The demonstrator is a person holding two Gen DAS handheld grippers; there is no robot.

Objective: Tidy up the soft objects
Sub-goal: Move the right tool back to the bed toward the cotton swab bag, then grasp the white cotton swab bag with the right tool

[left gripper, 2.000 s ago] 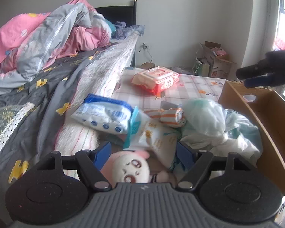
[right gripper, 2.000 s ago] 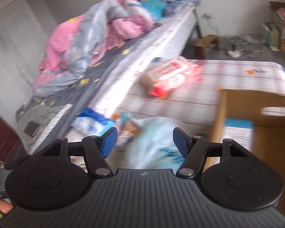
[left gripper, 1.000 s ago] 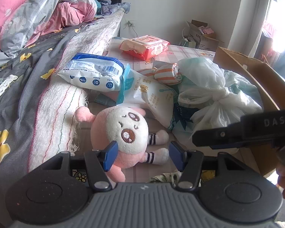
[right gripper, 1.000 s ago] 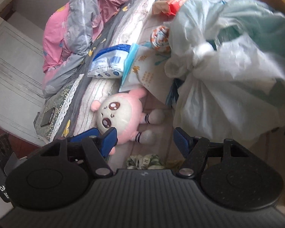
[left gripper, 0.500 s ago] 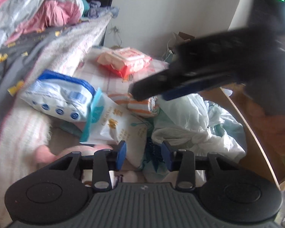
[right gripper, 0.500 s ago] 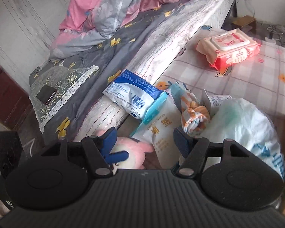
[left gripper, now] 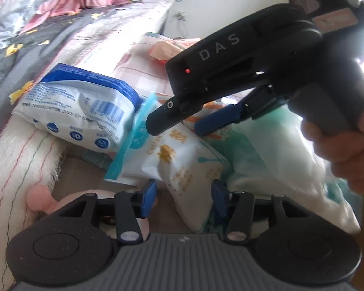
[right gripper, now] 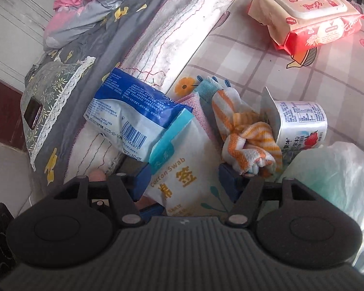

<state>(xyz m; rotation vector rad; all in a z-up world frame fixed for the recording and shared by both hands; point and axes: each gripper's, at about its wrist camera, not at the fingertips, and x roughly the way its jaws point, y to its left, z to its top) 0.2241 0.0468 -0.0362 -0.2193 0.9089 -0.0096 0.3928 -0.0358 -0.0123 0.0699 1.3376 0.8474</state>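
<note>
A white cotton swab bag [left gripper: 177, 160] with a teal top lies on the low checked table, also in the right wrist view [right gripper: 184, 169]. A blue and white pack [left gripper: 80, 111] leans on the bed edge [right gripper: 131, 118]. An orange striped cloth [right gripper: 247, 140] lies beside a yoghurt cup [right gripper: 301, 123]. A pink plush toy [left gripper: 40, 197] sits mostly hidden under my left gripper [left gripper: 183, 196], which is open around the swab bag's lower end. My right gripper [right gripper: 184, 181] is open over the swab bag and shows from the side in the left wrist view [left gripper: 179, 121].
A red and white wipes pack [right gripper: 308, 12] lies on the checked tablecloth [right gripper: 242, 55] farther back. A white plastic bag [right gripper: 332, 181] fills the right side. The bed with grey sheet [right gripper: 89, 55] and pink bedding runs along the left. A phone [right gripper: 32, 115] lies on a pillow.
My right gripper has dropped lower and closer over the swab bag, now filling the left wrist view. My left gripper has moved forward over the plush toy and opened wider.
</note>
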